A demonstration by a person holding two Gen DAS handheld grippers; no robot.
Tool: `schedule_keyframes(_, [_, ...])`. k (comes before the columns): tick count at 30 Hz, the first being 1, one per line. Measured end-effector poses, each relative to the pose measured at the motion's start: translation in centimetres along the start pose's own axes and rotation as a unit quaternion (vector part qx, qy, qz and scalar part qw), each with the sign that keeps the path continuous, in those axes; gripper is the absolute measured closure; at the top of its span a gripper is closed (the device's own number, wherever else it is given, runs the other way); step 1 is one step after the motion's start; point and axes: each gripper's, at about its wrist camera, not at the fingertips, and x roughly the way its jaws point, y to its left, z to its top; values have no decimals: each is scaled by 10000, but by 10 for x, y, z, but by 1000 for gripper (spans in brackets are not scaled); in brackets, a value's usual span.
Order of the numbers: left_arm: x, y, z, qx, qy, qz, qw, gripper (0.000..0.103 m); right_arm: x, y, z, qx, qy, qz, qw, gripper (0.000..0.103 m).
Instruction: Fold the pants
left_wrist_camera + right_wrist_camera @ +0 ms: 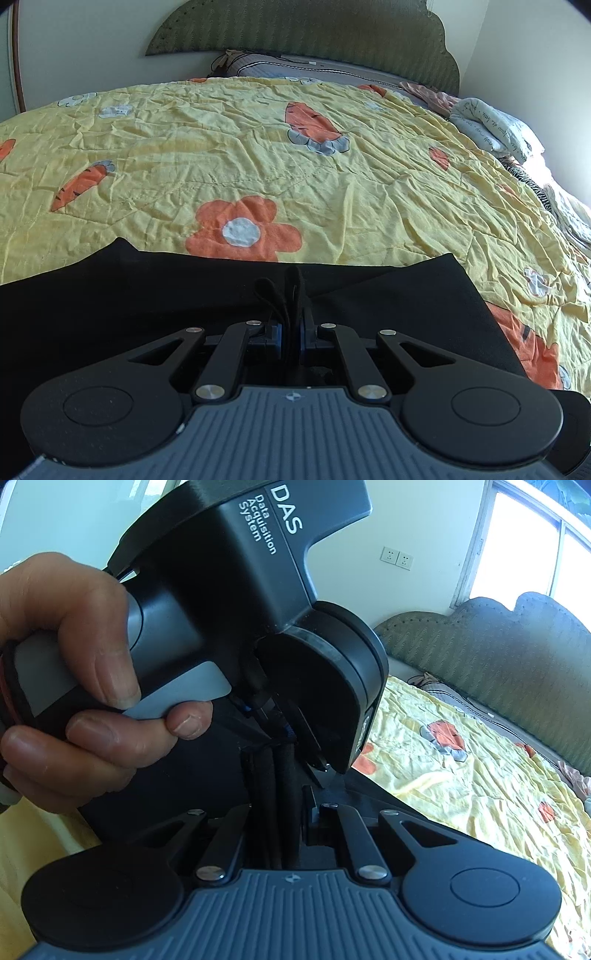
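Note:
Black pants lie spread across the near part of a yellow quilt. My left gripper is shut on a bunched edge of the pants, with a fold of black fabric sticking up between its blue pads. In the right wrist view my right gripper is shut on black pants fabric too. The left gripper's body, held by a hand, is right in front of it, and its fingers pinch the same bunch of fabric.
The quilt has orange carrot and flower prints. A green headboard and grey pillows are at the far end. Folded clothes are piled along the right edge. A window and wall sockets are beyond.

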Motion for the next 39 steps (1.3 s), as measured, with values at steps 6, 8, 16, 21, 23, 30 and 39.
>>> schedule_keyframes(6, [-2,8,-2,18,-38,102,9999,96,-2,-4,-1,-59,-5,96,9999,95])
schedule_keyframes(8, [-2,11,-3,9,-37,116,9999,95,-3,-5,-3,-82,2,115,9999,95])
schedule_keyframes(16, [1,21,-5,-133,41,136,9998,94,-5,-13,-7,-149,88,172,9997,95])
schedule_keyframes(21, [1,25,-6,-175,53,162,9997,91,-7,-19,-10,-176,130,177,9996,95])
schedule_keyframes(23, [2,27,-6,-191,60,190,9996,88,-7,-20,-12,-202,167,178,9995,95])
schedule_keyframes(30, [0,36,-6,-287,30,276,9992,79,-10,-21,-15,-253,288,123,9992,94])
schedule_keyframes(39, [-19,68,-5,-412,-205,1096,9929,62,-4,-24,-11,-77,398,122,9991,92])
